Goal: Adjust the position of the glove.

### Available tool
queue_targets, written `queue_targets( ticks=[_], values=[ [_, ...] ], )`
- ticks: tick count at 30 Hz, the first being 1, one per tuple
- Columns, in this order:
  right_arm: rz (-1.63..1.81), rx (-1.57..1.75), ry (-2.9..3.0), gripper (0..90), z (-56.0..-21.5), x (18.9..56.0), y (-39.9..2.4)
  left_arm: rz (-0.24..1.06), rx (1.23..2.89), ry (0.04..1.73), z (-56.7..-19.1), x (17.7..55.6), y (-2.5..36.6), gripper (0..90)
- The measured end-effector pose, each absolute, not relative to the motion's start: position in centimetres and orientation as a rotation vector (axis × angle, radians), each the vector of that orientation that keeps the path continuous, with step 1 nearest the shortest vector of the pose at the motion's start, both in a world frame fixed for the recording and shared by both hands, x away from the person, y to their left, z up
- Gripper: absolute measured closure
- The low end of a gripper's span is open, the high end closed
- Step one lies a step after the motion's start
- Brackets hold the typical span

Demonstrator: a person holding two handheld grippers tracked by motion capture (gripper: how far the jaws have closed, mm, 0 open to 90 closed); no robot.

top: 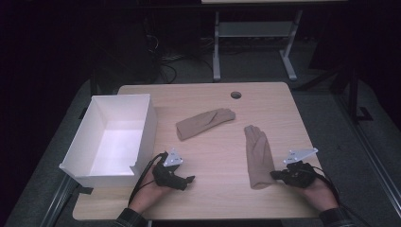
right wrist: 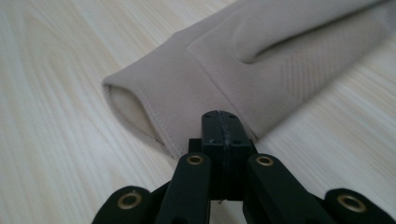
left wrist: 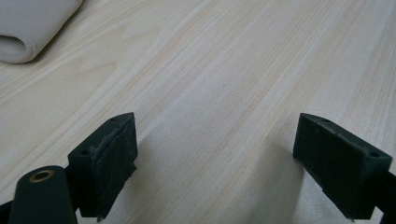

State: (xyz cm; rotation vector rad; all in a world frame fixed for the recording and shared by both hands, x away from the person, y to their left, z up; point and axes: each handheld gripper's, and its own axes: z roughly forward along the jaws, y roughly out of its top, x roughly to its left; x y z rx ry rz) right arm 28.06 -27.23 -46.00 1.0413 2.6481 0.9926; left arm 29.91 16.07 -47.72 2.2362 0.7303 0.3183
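My right gripper (top: 274, 174) sits with its jaws pressed together at the cuff of the near beige knitted fabric glove (top: 258, 157), while my left gripper (top: 190, 179) rests spread over bare wood.

Taking the white open-topped cardboard box (top: 113, 137) at the left edge of the pale wooden tabletop (top: 208, 198) as my landmark: the near glove lies flat well to the right of the box, fingers pointing away from me, cuff towards me. In the right gripper view I see the closed jaws at the cuff's edge, but I cannot tell whether they pinch any fabric. A second beige knitted glove (top: 205, 123) lies just to the right of the box, angled across the tabletop. My left gripper hovers beside the box's near right corner, holding nothing.
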Motion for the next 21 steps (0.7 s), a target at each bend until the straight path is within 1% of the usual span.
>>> queue_targets(
  ticks=[4,9,21],
  values=[
    [1.048,1.07,2.615,89.6,-45.7,28.2,-28.1,0.312,2.233,0.739,-47.7,29.9,16.0,13.1],
    [1.104,1.052,2.575,89.6,-45.0,28.9,-27.8,0.312,2.233,0.739,-47.7,29.9,16.0,13.2],
    [1.136,1.018,2.539,89.6,-44.8,32.8,-25.5,0.31,2.239,0.741,-47.7,29.9,16.0,13.1]
  ],
)
